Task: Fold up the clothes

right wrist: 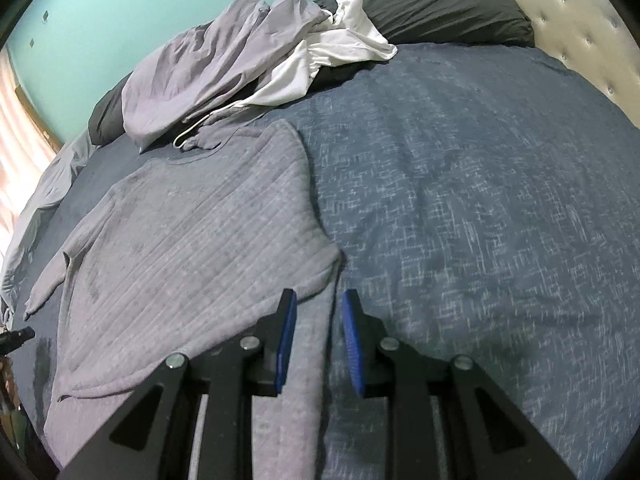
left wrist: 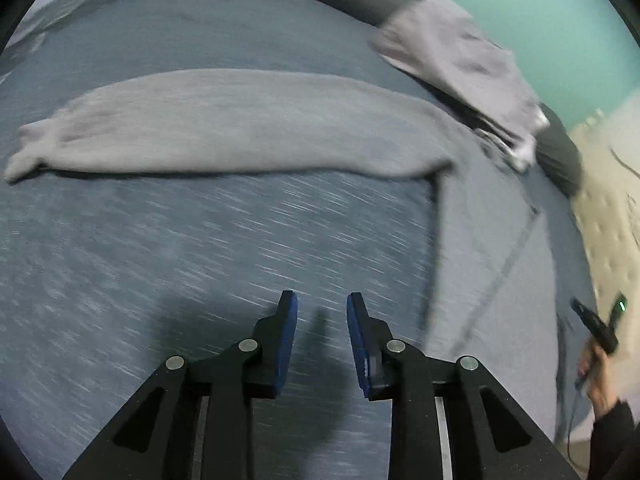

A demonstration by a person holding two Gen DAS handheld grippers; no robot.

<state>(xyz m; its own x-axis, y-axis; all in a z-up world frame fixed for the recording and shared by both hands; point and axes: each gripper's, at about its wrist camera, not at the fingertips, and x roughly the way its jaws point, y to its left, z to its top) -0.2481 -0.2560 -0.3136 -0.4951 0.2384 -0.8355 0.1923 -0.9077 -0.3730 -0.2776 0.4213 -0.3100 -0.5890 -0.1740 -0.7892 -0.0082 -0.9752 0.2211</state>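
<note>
In your left wrist view, your left gripper [left wrist: 322, 304] sits at the bottom centre with its blue pads spread and nothing between them — only the blue bedspread [left wrist: 200, 260] shows in the gap. The whole frame is streaked with blur. A sleeve of the grey sweater [left wrist: 240, 132] stretches across the middle of the frame, from the left edge to the right of centre. In the upper right lies a heap of pale clothes [left wrist: 460, 60] against a dark pillow [left wrist: 560, 152]. At the lower right edge a hand [left wrist: 598, 376] grips a dark handle with a green light.

In your right wrist view, your right gripper [right wrist: 319, 304] is at the bottom centre, its pads apart, and a strip of the grey sweater [right wrist: 180, 240] runs up between them — whether they touch it, you cannot tell. The sweater's body spreads flat over the left half of the frame. The clothes heap [right wrist: 224, 64] lies at the upper left, and a cream tufted headboard [right wrist: 580, 40] fills the upper right.
</note>
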